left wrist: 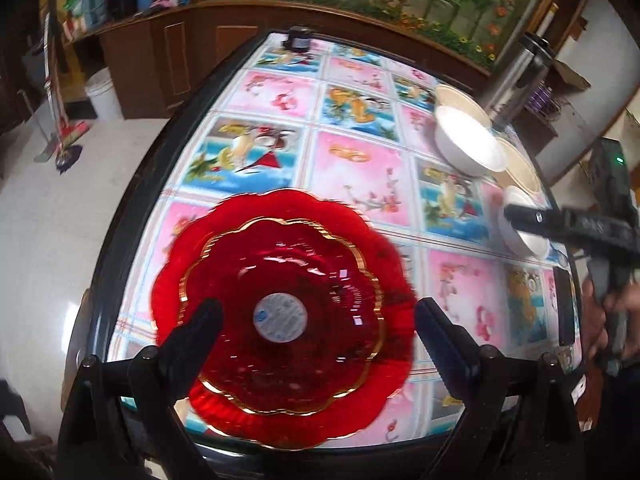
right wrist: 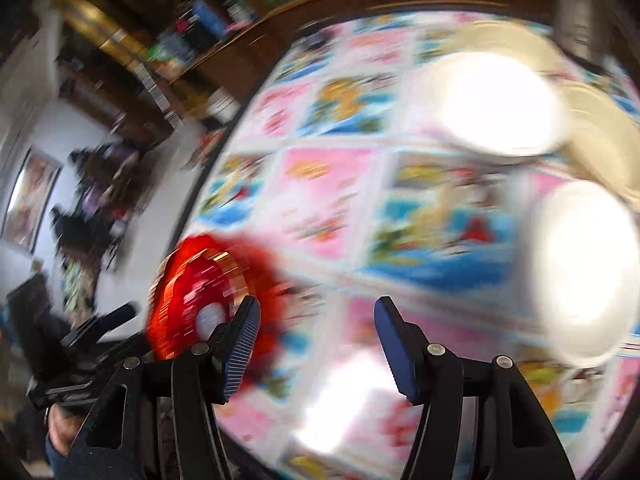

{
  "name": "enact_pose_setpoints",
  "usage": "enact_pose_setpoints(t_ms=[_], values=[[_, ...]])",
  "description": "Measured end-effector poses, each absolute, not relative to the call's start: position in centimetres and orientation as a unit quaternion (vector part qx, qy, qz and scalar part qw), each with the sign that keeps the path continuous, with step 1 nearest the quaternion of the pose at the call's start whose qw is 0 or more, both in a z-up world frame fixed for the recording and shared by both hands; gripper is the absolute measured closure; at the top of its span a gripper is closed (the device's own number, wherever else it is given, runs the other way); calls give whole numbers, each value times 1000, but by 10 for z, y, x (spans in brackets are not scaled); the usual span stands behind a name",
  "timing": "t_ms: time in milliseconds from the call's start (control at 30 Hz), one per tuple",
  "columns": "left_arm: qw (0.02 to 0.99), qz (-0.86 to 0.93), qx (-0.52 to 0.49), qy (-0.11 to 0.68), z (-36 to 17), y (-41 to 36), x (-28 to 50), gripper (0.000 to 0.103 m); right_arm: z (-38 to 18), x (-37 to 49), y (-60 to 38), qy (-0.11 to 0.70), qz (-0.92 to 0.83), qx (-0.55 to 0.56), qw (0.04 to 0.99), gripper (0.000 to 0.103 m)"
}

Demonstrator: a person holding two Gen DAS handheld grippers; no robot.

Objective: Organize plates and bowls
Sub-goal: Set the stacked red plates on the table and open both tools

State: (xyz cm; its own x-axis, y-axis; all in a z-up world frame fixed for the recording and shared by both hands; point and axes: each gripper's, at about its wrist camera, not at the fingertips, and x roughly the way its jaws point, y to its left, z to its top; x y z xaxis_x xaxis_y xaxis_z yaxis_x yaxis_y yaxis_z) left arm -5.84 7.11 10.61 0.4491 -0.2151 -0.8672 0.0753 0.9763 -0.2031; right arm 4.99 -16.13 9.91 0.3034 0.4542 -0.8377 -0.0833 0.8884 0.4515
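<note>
Two stacked red scalloped plates (left wrist: 280, 320) with gold rims lie at the table's near left; they show blurred in the right wrist view (right wrist: 200, 300). My left gripper (left wrist: 320, 320) is open above them, fingers either side, holding nothing. A large white bowl (left wrist: 468, 140) rests by beige plates (left wrist: 520, 168) at the right; a small white bowl (left wrist: 520, 224) sits nearer. My right gripper (right wrist: 316, 320) is open and empty over the table, seen in the left wrist view (left wrist: 516, 216) beside the small bowl (right wrist: 580, 272). The large bowl (right wrist: 492, 104) is ahead.
The table (left wrist: 360, 168) has a pink and blue patterned cloth and a dark rim. A steel flask (left wrist: 520, 68) stands at the far right and a small dark jar (left wrist: 298, 40) at the far edge. A wooden cabinet (left wrist: 180, 60) and a white bucket (left wrist: 104, 96) stand beyond.
</note>
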Motion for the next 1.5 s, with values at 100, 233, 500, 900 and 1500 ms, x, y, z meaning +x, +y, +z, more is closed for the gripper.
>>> enact_pose_setpoints(t_ms=[100,233,500,900,1500], values=[[847,-100,-59,519,107,56,-58,7,96,55,-204,558,119,174,803,39],[843,-126,-40,522,107,30,-59,7,85,63,-245,560,72,171,807,39],[829,-170,-15,532,101,-14,-59,7,58,55,-253,588,87,169,786,39],[820,-209,-19,533,97,-57,-49,7,71,-36,-212,634,207,161,727,39],[785,-250,-2,566,55,-141,-28,46,63,-62,-318,589,75,215,776,61]])
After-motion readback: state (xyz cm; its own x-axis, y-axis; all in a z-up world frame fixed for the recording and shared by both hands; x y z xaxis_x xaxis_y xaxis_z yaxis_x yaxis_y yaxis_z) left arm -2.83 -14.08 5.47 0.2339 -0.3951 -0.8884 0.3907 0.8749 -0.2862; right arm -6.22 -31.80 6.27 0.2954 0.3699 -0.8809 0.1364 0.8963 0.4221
